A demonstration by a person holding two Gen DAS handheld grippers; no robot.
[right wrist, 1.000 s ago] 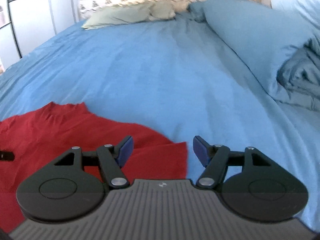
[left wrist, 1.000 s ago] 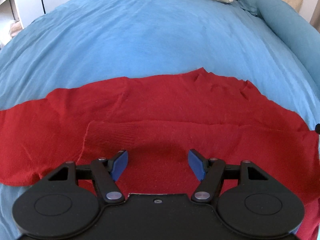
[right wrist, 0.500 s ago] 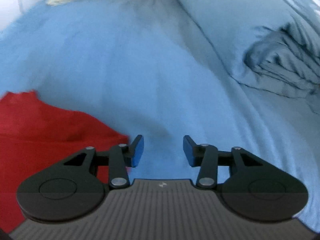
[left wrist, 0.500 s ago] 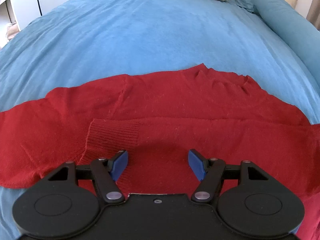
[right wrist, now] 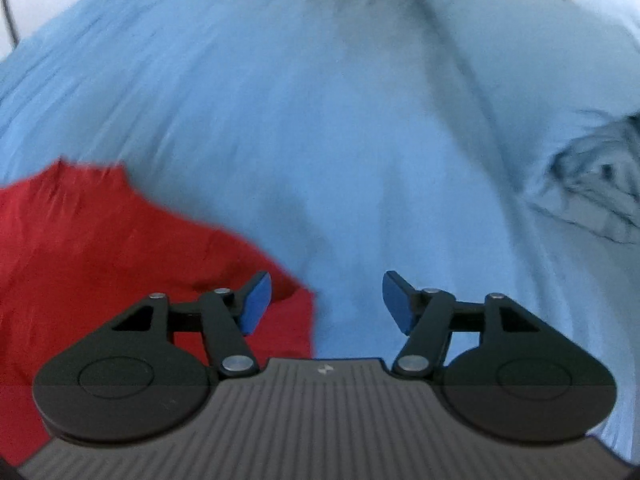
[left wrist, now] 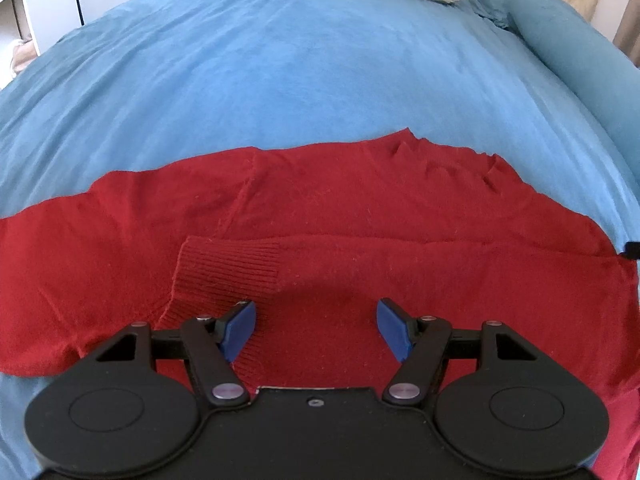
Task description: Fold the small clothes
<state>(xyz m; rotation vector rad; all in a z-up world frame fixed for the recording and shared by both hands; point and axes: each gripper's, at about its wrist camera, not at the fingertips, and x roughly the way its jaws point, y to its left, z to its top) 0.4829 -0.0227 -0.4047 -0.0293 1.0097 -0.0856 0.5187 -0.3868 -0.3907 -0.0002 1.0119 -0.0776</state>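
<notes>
Flat on the blue bedspread, red sweater, one ribbed-cuff sleeve across it; both tongs released.

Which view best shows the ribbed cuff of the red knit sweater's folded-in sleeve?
The left wrist view: the ribbed cuff lies sharp and whole across the red knit sweater. The right wrist view is blurred and catches only the sweater's edge, no cuff.

Red knit sweater lies flat, spread wide across the bed, one sleeve folded over the body with its ribbed cuff on top. Right wrist view is blurred; its edge looks flat.
</notes>
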